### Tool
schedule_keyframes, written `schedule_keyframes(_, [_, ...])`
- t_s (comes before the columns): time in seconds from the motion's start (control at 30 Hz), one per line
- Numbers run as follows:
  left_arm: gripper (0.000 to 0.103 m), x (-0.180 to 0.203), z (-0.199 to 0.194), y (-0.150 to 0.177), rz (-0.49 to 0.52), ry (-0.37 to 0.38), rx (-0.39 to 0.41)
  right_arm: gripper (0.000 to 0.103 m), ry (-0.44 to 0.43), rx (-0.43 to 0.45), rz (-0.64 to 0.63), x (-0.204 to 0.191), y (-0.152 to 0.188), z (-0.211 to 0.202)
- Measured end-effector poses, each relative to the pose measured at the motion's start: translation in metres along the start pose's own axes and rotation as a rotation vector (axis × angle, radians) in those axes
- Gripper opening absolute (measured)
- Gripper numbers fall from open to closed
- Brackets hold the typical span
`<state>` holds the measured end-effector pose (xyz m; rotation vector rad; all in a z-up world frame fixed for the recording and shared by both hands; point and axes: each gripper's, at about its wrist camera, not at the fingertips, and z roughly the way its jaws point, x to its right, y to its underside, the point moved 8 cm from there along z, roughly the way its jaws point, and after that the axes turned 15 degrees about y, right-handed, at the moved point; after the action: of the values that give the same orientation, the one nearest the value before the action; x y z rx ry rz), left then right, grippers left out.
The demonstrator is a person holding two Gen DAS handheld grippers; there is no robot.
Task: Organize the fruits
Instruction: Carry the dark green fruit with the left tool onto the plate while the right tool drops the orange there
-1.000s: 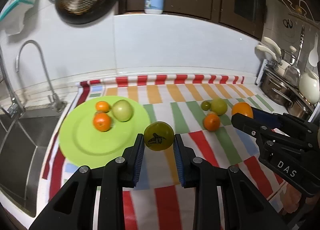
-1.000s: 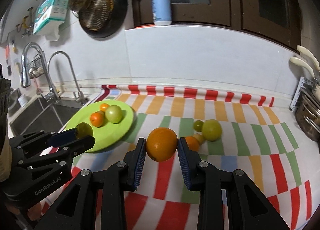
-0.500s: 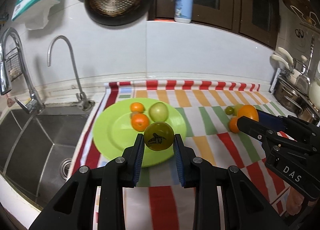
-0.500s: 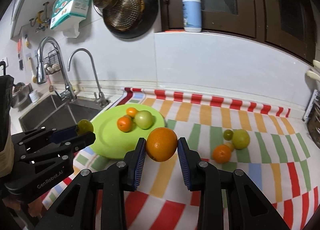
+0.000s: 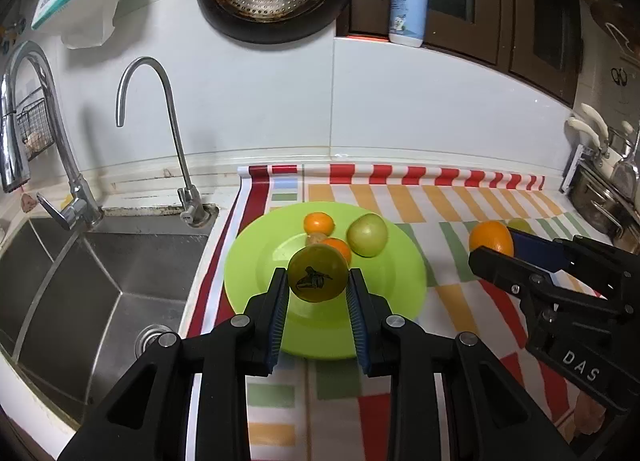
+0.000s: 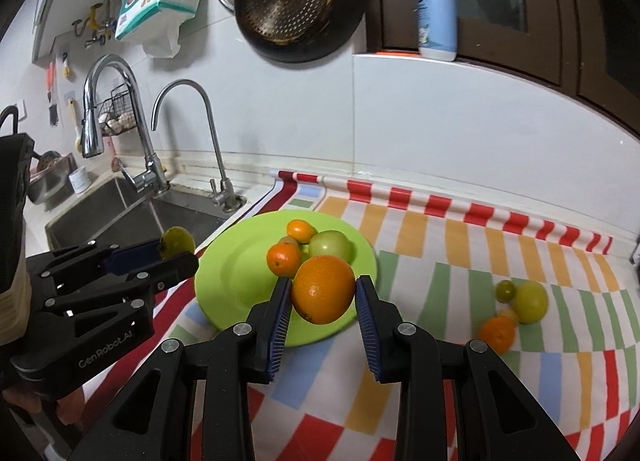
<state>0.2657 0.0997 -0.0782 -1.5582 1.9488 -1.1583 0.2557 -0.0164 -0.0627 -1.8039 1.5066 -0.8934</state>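
Over the green plate (image 5: 248,281): left gripper (image 5: 318,293) clamped on a dark green fruit (image 5: 318,278) with a black sticker mark on its face, pads pressing both sides. Fruit is held clear of the plate surface, in front of the fruit already on it.

On the plate: two small oranges (image 5: 318,222), a pale green round fruit (image 5: 367,235), plus something small and brownish between them, too hidden to identify.

Right gripper (image 6: 323,301) clamped on a large orange (image 6: 323,289), blue pads tight on its left and right. In the right wrist view it sits over the plate's near-right rim; in the left wrist view the same orange shows to the right of the plate, above the striped cloth (image 6: 520,245).

Loose on the cloth, well right of the plate: a small dark green fruit (image 6: 505,290), a yellow-green fruit (image 6: 530,301), a small orange one (image 6: 497,334), bunched together and touching.

Sink (image 5: 100,281) and taps just left of the plate. Pans hang on the wall above; a pump bottle (image 5: 408,5) stands on the ledge.
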Motion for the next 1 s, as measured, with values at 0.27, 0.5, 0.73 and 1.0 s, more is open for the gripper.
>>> schedule_keyframes(0.27, [0.029, -0.016, 0.029, -0.003, -0.005, 0.003, -0.033, 0.034, -0.023, -0.036, -0.014, -0.012, -0.004, 0.035])
schedule_keyframes(0.5, [0.029, -0.029, 0.058, 0.004, -0.026, 0.012, -0.076, 0.034, -0.036, -0.096, -0.013, -0.017, 0.0, 0.068])
schedule_keyframes(0.73, [0.031, -0.036, 0.073, 0.007, -0.044, 0.016, -0.097, 0.035, -0.05, -0.133, -0.016, -0.023, 0.002, 0.092])
schedule_keyframes(1.0, [0.04, -0.037, 0.061, 0.002, -0.04, -0.01, -0.067, 0.047, -0.026, -0.1, 0.007, -0.014, -0.007, 0.09])
